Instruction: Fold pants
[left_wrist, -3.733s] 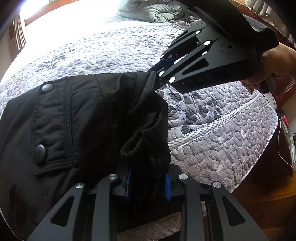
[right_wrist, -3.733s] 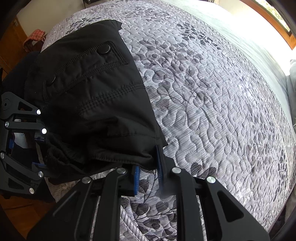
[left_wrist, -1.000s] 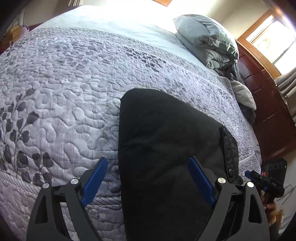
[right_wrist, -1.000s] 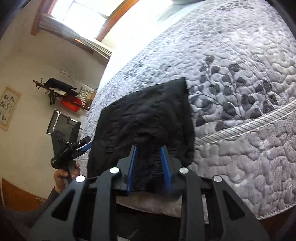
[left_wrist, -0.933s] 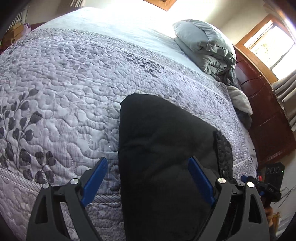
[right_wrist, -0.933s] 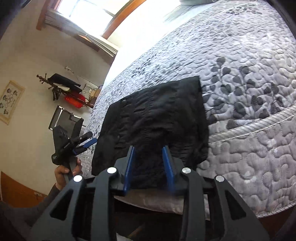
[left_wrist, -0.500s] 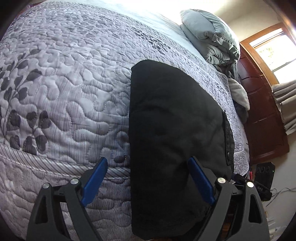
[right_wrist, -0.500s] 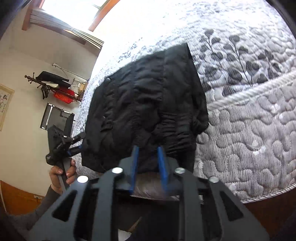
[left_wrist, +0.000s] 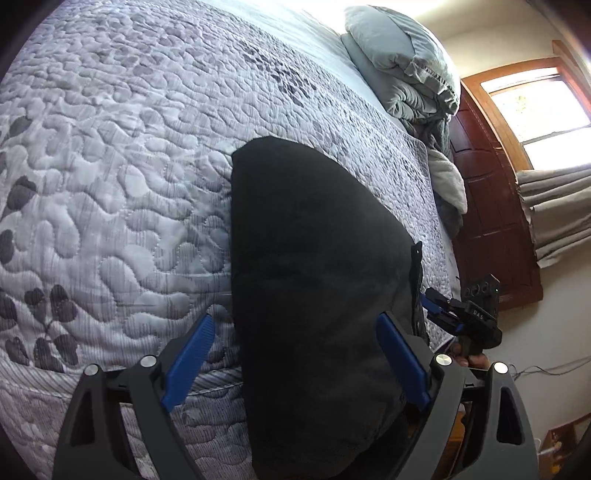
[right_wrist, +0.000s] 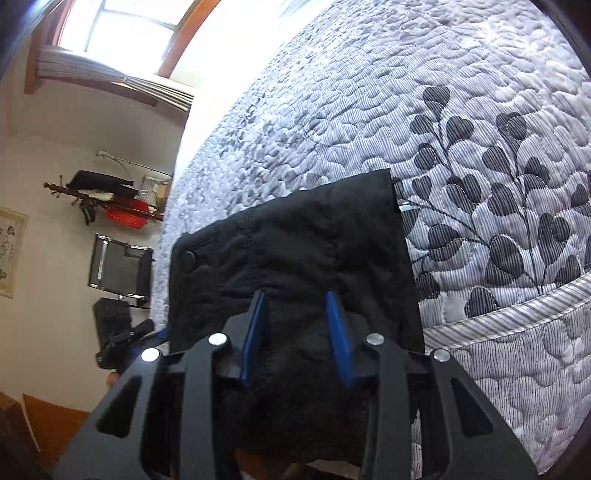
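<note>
Folded black pants (left_wrist: 314, 295) lie at the bed (left_wrist: 110, 184) edge between both wide-apart left gripper (left_wrist: 295, 343) pads, untouched. Right gripper (right_wrist: 297, 321) jaws have just been opening, pants between them; contact is unclear.

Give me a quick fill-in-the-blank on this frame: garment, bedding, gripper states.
1. The folded pants are ____ in colour.
2. They lie on a quilted grey ____ with a leaf print.
3. The left gripper has its jaws wide ____.
4. The pads of both grippers are ____.

Missing: black; bedspread; open; blue
</note>
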